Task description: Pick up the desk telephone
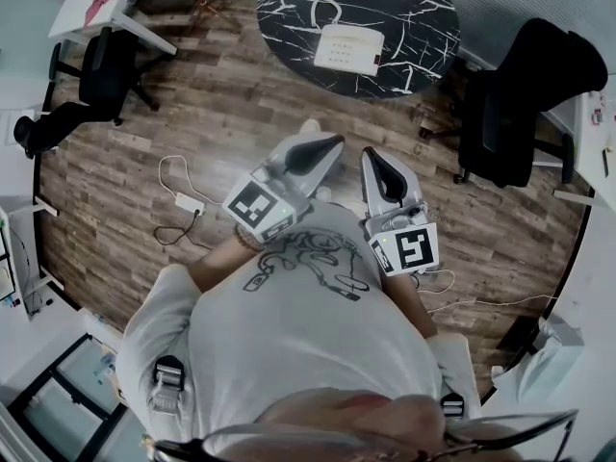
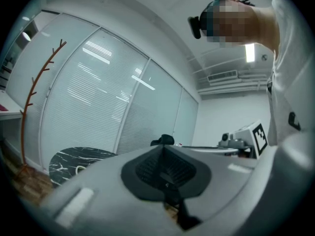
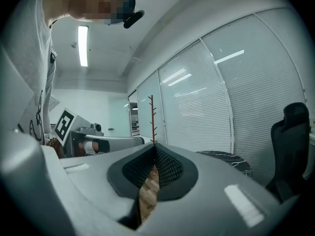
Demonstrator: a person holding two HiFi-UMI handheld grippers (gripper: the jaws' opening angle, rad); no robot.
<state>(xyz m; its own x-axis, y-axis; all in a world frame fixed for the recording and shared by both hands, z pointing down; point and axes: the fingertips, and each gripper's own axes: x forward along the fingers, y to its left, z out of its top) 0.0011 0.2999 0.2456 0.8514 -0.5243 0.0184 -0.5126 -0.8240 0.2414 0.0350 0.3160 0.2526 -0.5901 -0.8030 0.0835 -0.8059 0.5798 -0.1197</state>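
1. marble, black with white veins, tops the round table [image 1: 404, 8], and the white desk telephone [image 1: 348, 48] lies on it with its cord [image 1: 322, 12] looping off the top left corner.
2. we hold the left gripper [image 1: 333, 141] and the right gripper [image 1: 372, 153] side by side over the wooden floor [image 1: 221, 114], both pointing toward the table. the telephone lies well ahead of both tips, touching neither, roughly on the line between them.
3. the left gripper's jaws are pressed together with nothing between them. the right gripper's jaws also meet at the tips and hold nothing.
4. the telephone sits a little back from the table's near rim, with marble showing all round it. open floor runs from our grippers to that rim.
5. to the left, the left office chair [image 1: 104, 70] stands well apart from the table, and a power strip [image 1: 190, 203] lies on the floor near us. to the right, the right office chair [image 1: 520, 94] stands just beside the table's rim, and white cables [image 1: 462, 301] trail on the floor.
6. we count one telephone, one round table, two grippers, two office chairs and one power strip. we cannot tell what the dark shape at the far left is.
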